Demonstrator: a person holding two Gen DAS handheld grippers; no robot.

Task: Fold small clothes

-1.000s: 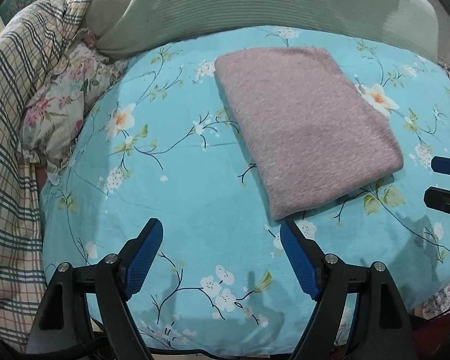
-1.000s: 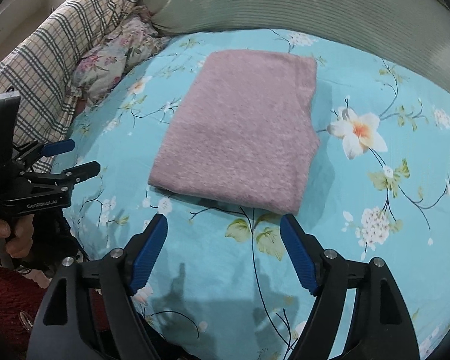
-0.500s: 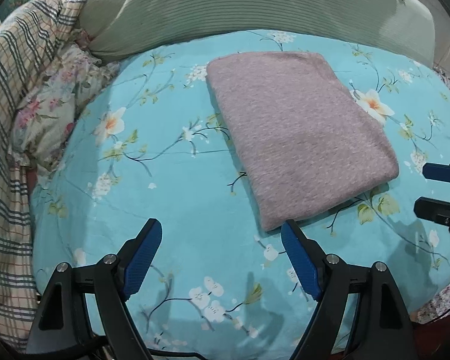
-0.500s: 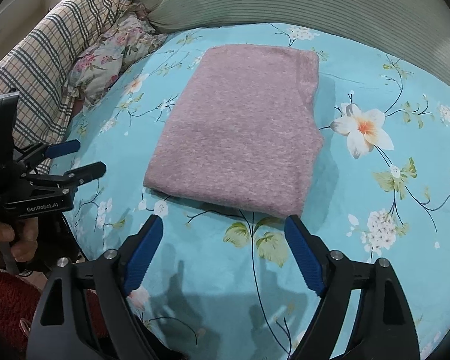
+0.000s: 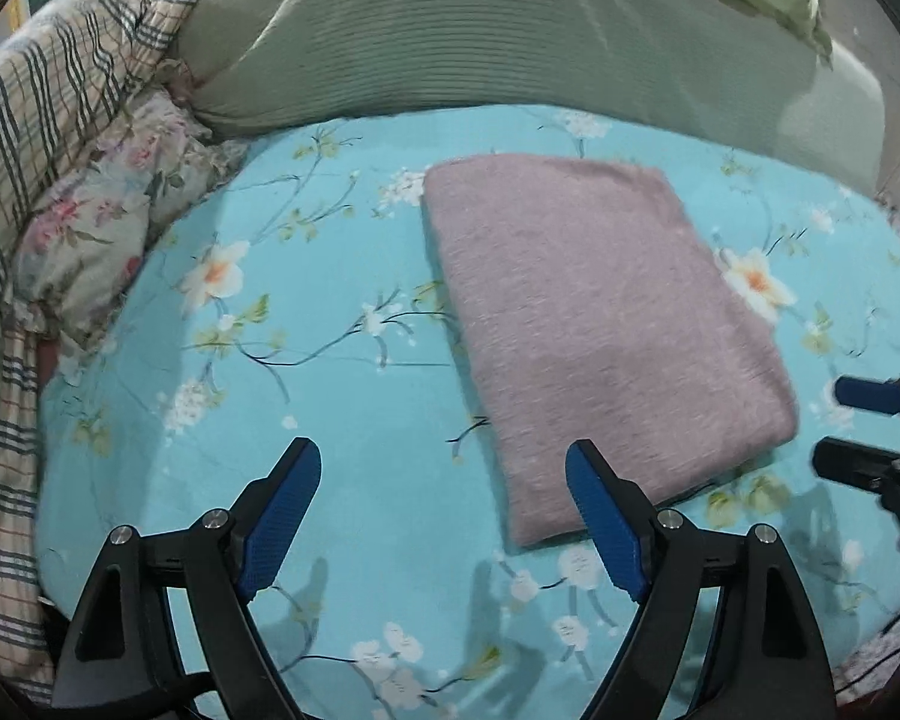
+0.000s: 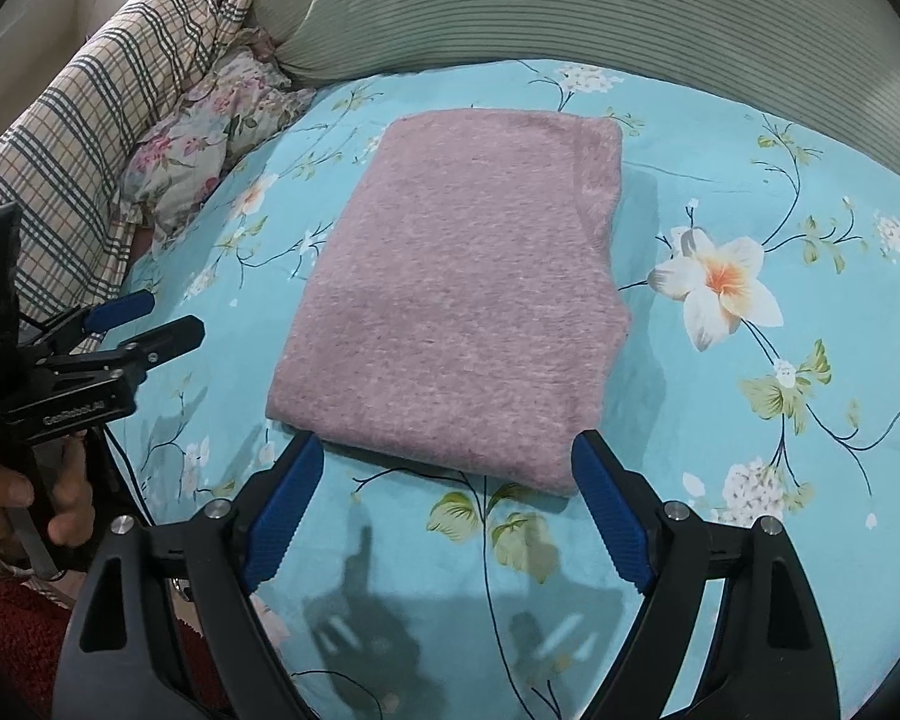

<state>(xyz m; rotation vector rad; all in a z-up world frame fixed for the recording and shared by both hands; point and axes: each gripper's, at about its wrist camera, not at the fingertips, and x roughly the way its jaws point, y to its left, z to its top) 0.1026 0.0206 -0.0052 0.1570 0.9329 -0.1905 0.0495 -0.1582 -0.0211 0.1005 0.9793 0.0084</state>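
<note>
A folded mauve knit garment (image 5: pixel 594 324) (image 6: pixel 462 300) lies flat on the turquoise floral bedsheet (image 5: pixel 306 396) (image 6: pixel 750 192). My left gripper (image 5: pixel 441 462) hovers open over bare sheet, its right finger just beside the garment's near left corner. My right gripper (image 6: pixel 447 450) is open too, its blue pads (image 6: pixel 612 510) straddling the garment's near edge without pressing on it. Each gripper shows in the other's view: the right gripper (image 5: pixel 858 420) at the far right edge, the left gripper (image 6: pixel 144 324) at the left with a hand (image 6: pixel 6 498) on its handle.
A green striped pillow (image 5: pixel 450 36) (image 6: pixel 630 6) runs along the back of the bed. A plaid quilt (image 5: pixel 48 96) (image 6: pixel 108 102) and a floral cushion (image 5: pixel 102 228) (image 6: pixel 210 120) pile up at the left. Dark red fabric (image 6: pixel 12 648) lies below the bed's near edge.
Both grippers have crept forward toward the garment, whose near edge now sits lower in each view. The right gripper's jaws have spread slightly wider.
</note>
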